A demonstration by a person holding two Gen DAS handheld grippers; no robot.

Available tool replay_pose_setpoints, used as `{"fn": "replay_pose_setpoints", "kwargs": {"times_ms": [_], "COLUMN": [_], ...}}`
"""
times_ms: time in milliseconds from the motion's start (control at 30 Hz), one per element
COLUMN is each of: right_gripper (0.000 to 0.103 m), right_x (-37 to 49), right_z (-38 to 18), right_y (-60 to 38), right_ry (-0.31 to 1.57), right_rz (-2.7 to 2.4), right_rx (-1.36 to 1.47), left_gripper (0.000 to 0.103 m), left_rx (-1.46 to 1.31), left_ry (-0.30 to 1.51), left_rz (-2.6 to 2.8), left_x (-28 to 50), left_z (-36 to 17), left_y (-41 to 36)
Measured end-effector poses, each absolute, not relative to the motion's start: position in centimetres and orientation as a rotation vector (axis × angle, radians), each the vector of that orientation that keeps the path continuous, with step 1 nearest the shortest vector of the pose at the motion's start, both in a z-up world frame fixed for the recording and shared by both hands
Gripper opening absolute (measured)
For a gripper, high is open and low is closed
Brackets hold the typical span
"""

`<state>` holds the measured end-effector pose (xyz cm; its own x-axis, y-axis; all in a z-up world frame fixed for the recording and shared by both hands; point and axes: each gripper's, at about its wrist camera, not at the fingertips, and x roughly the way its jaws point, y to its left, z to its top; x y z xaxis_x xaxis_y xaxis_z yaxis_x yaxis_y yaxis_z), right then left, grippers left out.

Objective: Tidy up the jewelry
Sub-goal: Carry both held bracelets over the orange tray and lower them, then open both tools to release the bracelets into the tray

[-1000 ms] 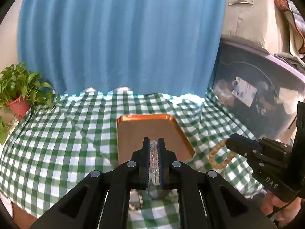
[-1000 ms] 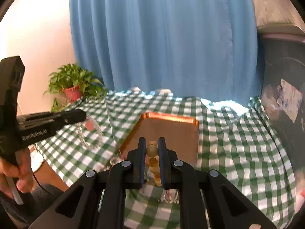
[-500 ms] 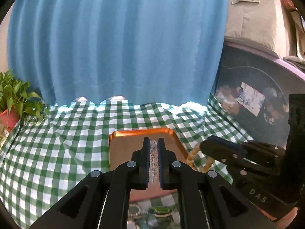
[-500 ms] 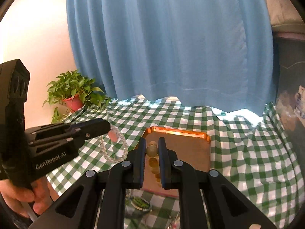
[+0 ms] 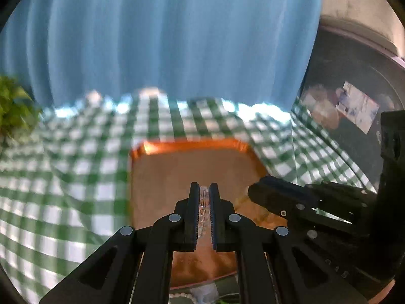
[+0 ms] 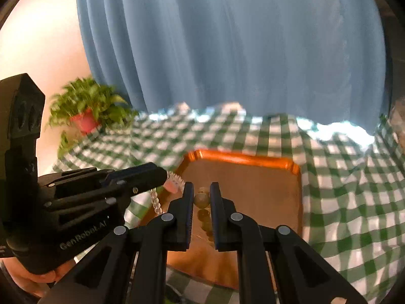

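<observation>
An orange-brown tray [image 5: 192, 149] [image 6: 243, 158] lies on a green-and-white checked cloth. In the left wrist view my left gripper [image 5: 204, 190] hangs over the tray's near half, shut on a clear bead bracelet [image 5: 204, 202]. The right wrist view shows that bracelet [image 6: 155, 202] dangling from the left gripper [image 6: 164, 176] at the tray's left edge. My right gripper [image 6: 201, 188] is shut on a wooden bead bracelet [image 6: 201, 200], whose beads hang down over the tray. It appears from the side [image 5: 250, 190] in the left wrist view, just right of the left one.
A blue curtain [image 5: 164, 38] closes off the back of the table. A potted plant in a red pot [image 6: 84, 122] stands at the far left. A dark bin with a sticker [image 5: 354, 106] is on the right. More jewelry [image 5: 182, 295] lies before the tray's near edge.
Both grippers have moved forward and down with their bracelets and now hang over the tray. The tray looks larger and closer. The plant has slid toward the left edge.
</observation>
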<state>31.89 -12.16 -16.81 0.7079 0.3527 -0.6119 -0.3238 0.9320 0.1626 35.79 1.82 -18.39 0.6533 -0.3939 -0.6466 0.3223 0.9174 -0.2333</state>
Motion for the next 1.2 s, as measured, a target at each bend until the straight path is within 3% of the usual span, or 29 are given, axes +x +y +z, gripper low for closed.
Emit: {"fn": "replay_pose_setpoints", "kwargs": {"times_ms": [267, 500, 600, 633, 667, 700, 733, 767, 933, 1200], "right_gripper": [0.011, 0.012, 0.013, 0.015, 0.032, 0.063, 0.076, 0.083, 0.082, 0.082], "right_x": [34.9, 36.0, 36.0, 35.9, 35.8, 35.6, 35.4, 35.2, 34.3, 32.5], "right_z": [-23.5, -25.1, -24.8, -24.6, -24.4, -24.2, -24.0, -23.8, -22.7, -21.1], "right_y": [-13.5, -15.0, -15.2, -15.3, -15.4, -15.5, -15.5, -15.5, -15.9, -16.6], "right_ry": [0.86, 0.902, 0.902, 0.896, 0.889, 0.886, 0.881, 0.868, 0.812, 0.764], "right_rz": [0.356, 0.241, 0.226, 0.226, 0.219, 0.221, 0.228, 0.225, 0.201, 0.165], "right_rx": [0.082, 0.044, 0.05, 0.055, 0.054, 0.052, 0.045, 0.04, 0.058, 0.038], "left_gripper": [0.008, 0.008, 0.013, 0.017, 0.025, 0.032, 0.051, 0.068, 0.075, 0.077], "left_rx": [-0.266, -0.248, -0.207, -0.199, -0.189, -0.178, -0.163, -0.151, -0.158, -0.102], "left_ry": [0.914, 0.974, 0.971, 0.971, 0.968, 0.964, 0.962, 0.952, 0.915, 0.816], "left_rz": [-0.42, -0.364, -0.33, -0.313, -0.304, -0.297, -0.285, -0.267, -0.265, -0.259], "left_x": [39.8, 40.6, 40.4, 40.3, 40.1, 40.0, 39.9, 39.8, 39.1, 35.9], "left_z": [-23.8, -25.6, -25.4, -25.4, -25.3, -25.3, -25.2, -25.1, -23.8, -20.7], "left_y": [4.1, 4.4, 4.2, 4.3, 4.3, 4.3, 4.3, 4.3, 4.8, 5.2]}}
